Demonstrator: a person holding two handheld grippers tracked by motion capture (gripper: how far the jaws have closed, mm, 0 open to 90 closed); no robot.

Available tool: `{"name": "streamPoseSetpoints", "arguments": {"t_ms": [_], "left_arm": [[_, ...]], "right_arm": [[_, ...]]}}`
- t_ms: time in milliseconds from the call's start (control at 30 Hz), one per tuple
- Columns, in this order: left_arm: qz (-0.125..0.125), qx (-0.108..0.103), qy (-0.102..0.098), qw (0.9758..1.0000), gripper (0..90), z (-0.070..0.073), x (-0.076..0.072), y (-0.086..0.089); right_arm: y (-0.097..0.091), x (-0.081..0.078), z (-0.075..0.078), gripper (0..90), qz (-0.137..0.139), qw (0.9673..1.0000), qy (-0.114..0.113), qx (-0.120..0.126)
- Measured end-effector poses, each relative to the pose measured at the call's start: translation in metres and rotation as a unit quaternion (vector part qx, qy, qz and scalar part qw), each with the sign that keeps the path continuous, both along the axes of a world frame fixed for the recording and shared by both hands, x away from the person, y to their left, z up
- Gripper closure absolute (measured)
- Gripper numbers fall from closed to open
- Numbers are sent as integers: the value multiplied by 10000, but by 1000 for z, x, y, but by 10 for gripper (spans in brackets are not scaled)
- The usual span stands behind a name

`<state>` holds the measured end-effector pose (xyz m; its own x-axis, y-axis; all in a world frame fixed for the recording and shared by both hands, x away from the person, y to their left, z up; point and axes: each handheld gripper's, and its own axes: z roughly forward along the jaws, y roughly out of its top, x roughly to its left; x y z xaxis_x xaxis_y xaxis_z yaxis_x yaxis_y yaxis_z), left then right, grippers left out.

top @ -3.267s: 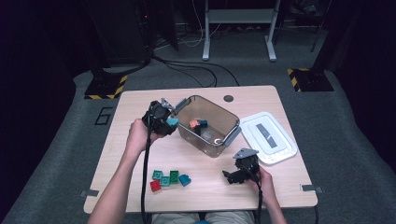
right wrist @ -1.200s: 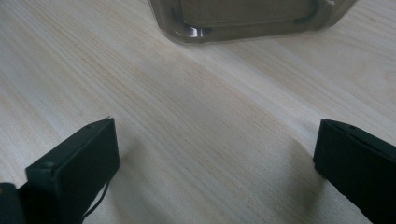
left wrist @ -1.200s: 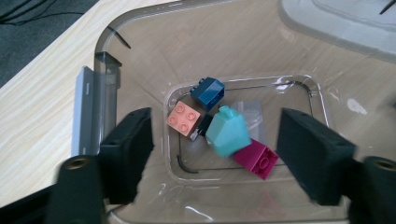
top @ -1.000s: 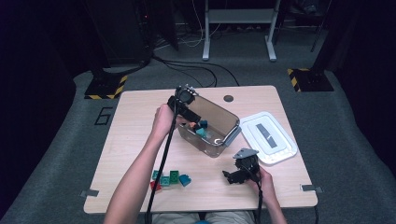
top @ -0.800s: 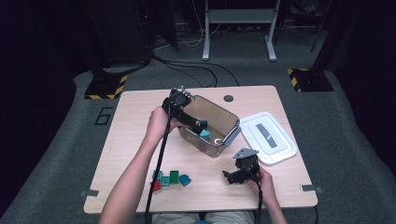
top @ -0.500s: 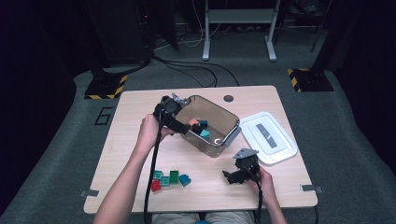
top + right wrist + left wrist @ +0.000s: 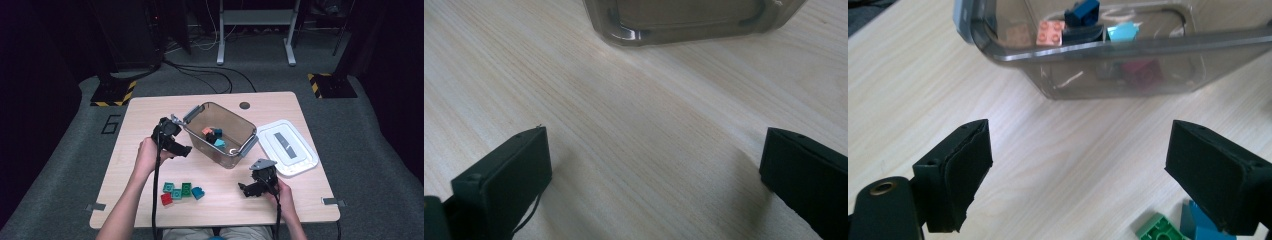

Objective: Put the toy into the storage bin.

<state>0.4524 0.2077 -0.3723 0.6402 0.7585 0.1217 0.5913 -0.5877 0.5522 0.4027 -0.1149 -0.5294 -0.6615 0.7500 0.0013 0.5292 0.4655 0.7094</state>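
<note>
Leftmost, the left gripper (image 7: 175, 141) hangs over the wooden table (image 7: 150, 115), held in the person's left hand (image 7: 146, 156), its cable trailing back along the forearm. Its jaws stand wide apart with nothing between them but bare tabletop, and they point toward the clear tub (image 7: 220, 133), whose near wall sits just ahead of the jaws in the left gripper view. Inside that tub (image 7: 1108, 47), beyond the rim, lie an orange brick (image 7: 1050, 33), a dark blue brick (image 7: 1083, 11), a light blue brick (image 7: 1122, 32) and, lower against the wall, a dark red brick (image 7: 1142, 72). Below and behind this gripper, toward the person, a small cluster of loose bricks (image 7: 181, 191) rests on the table: green ones, a red one and a blue one touching or nearly so; a green brick (image 7: 1160, 229) and a blue one (image 7: 1200, 226) peek in beside the right-hand jaw in the left gripper view. Further right, the right gripper (image 7: 254, 187) rests low near the table's front edge in the person's right hand (image 7: 285, 194), jaws also spread wide and empty, with the tub's bottom corner (image 7: 684, 22) well ahead of them in the right gripper view. Beyond this gripper to its right, the white lid (image 7: 287, 147) lies flat on the table, just beside the tub's grey latch.
</note>
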Motion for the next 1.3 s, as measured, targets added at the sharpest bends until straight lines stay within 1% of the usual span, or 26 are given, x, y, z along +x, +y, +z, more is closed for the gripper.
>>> {"name": "streamPoseSetpoints", "arguments": {"t_ms": [100,300,433,467,600,633,667,700,767,800,867,1000,1033,1067,1133,1267,1300], "left_arm": [[23,12,35,10000,113,-9,-5,4],[104,-25,197,9997,114,-28,-13,16],[169,-1,354,9992,114,-43,-19,26],[188,-8,368,9991,114,-46,-20,28],[258,-23,557,9981,112,-60,-24,38],[295,-40,560,9980,109,-62,-24,39],[289,9,593,9978,106,-65,-25,41],[311,-11,597,9977,102,-68,-25,42],[343,-12,672,9971,97,-72,-27,46],[375,-30,651,9972,96,-75,-28,47],[374,-34,748,9965,89,-78,-29,50],[516,-55,836,9952,85,-88,-32,55],[500,-28,862,9950,85,-90,-32,57],[542,-16,897,9945,84,-92,-33,58],[641,-59,926,9936,79,-99,-35,60],[731,-59,954,9927,79,-106,-37,67],[746,-77,1007,9921,79,-107,-38,68]], "right_arm": [[0,0,0,0,3,10000,-4,0],[0,0,0,0,3,10000,-3,0],[0,0,0,0,2,10000,-2,-1],[0,0,0,0,-3,10000,2,0],[0,0,0,0,2,10000,-4,1],[0,0,0,0,0,10000,-2,1],[0,0,0,0,1,10000,-2,0],[0,0,0,0,0,10000,-3,1],[0,0,0,0,-2,10000,0,0],[0,0,0,0,-3,10000,1,0],[0,0,0,0,-3,10000,1,0],[0,0,0,0,-1,10000,-4,0],[0,0,0,0,-1,10000,-4,1],[0,0,0,0,0,10000,-4,0],[0,0,0,0,-6,10000,2,1],[0,0,0,0,-3,10000,-2,0],[0,0,0,0,-2,10000,-3,0]]}}
